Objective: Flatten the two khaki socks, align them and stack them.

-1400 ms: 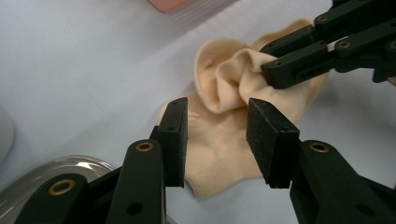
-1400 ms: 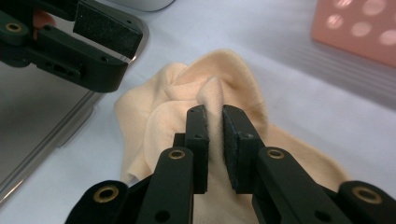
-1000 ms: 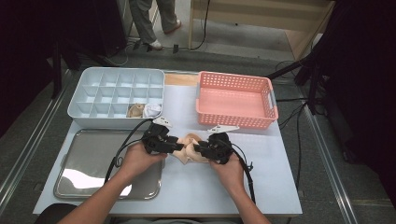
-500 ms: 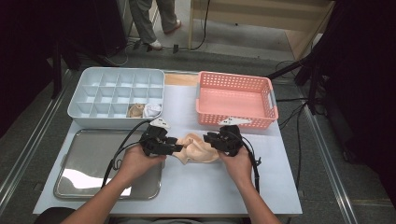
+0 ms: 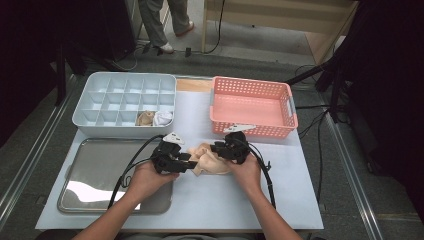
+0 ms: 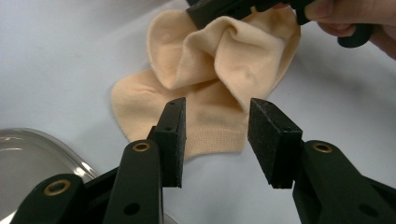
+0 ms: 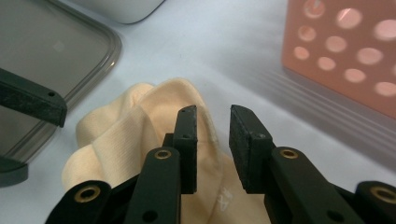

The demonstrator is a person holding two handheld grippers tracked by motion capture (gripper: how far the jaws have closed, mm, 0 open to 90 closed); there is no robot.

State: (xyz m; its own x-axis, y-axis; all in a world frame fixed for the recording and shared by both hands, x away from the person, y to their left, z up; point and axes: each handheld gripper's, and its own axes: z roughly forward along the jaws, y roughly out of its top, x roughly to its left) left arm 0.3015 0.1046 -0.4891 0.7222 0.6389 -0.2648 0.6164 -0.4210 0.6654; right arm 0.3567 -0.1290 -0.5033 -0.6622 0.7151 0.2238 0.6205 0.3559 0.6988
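Both hand-held grippers, left (image 5: 186, 161) and right (image 5: 216, 148), stand open over the crumpled sock (image 5: 209, 159), its edges unpinched.

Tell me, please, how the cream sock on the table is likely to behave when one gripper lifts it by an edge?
The sock lies crumpled in soft folds, so it will probably droop and hang rather than hold its shape. Its thin knit suggests it is light. Its ribbed cuff lies flat on the table, so the fingers may need to pinch a raised fold instead.
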